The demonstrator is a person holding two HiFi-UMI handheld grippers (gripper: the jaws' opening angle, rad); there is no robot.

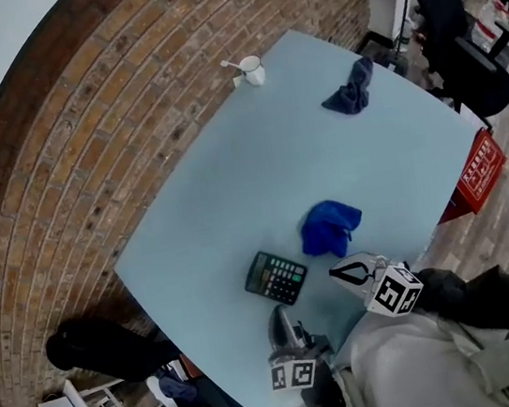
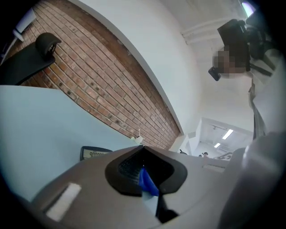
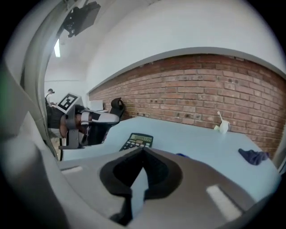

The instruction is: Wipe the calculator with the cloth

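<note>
A black calculator (image 1: 275, 278) lies flat near the front of the pale blue table (image 1: 232, 182). Just right of it and a little farther back is a crumpled bright blue cloth (image 1: 329, 226). My left gripper (image 1: 278, 312) hovers just in front of the calculator, shut and empty. My right gripper (image 1: 338, 273) is below the blue cloth, apart from it, also shut with nothing held. In the left gripper view the jaws (image 2: 143, 148) meet, with the calculator (image 2: 94, 153) beyond them. The right gripper view shows closed jaws (image 3: 143, 151) and the calculator (image 3: 137, 141) ahead.
A dark blue cloth (image 1: 351, 88) lies at the table's far right, and a white cup (image 1: 252, 70) stands at the far edge by the brick wall. Black office chairs (image 1: 454, 16) stand beyond the table. A red sign (image 1: 477, 172) leans at the right edge.
</note>
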